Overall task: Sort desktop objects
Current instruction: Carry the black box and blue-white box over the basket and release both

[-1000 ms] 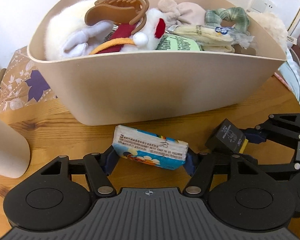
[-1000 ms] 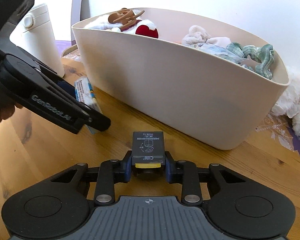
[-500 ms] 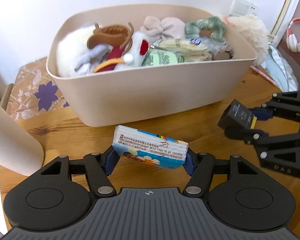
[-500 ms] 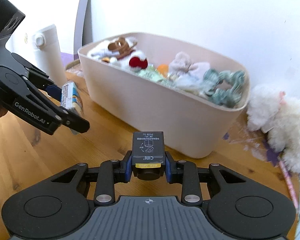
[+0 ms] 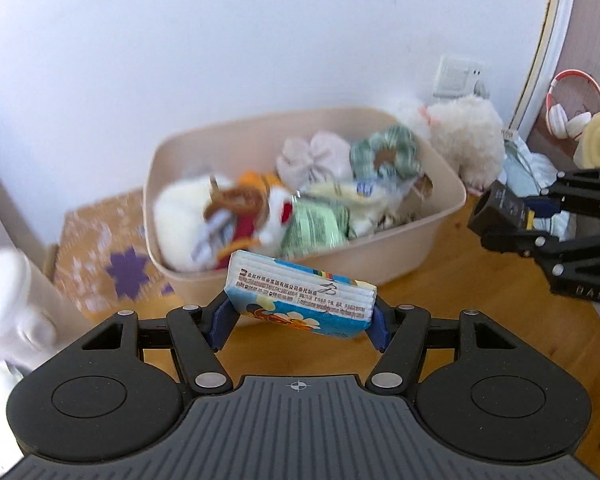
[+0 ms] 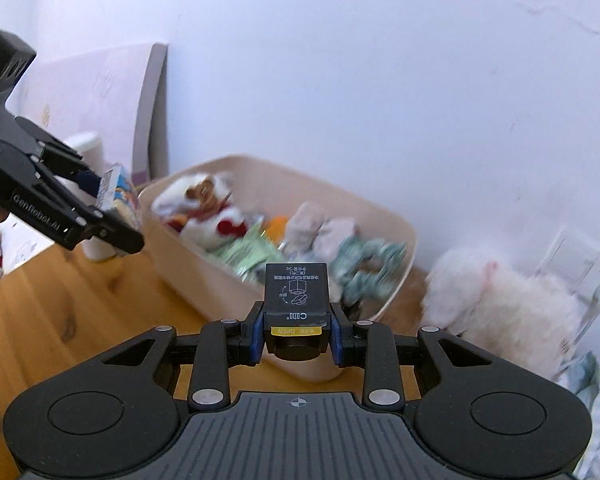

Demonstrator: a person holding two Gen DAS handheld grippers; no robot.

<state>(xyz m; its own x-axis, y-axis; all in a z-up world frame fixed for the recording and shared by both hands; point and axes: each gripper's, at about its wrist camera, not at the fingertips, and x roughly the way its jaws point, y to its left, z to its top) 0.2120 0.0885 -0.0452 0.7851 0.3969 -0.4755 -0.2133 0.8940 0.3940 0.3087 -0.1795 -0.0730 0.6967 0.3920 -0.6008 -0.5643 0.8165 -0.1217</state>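
While the left gripper (image 5: pixel 300 316) clamps the tissue pack (image 5: pixel 300 300) and the right gripper (image 6: pixel 298 334) pinches the black box (image 6: pixel 296 300), either could slip short of the bin (image 5: pixel 380 268).

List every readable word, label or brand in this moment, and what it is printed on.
"GenRobot.AI": side of the left tongs.
"OPEN": yellow strip on the small black box in the right tongs.
Other print on that box: too small.
Chinese lines on the tissue pack: too small to quote.
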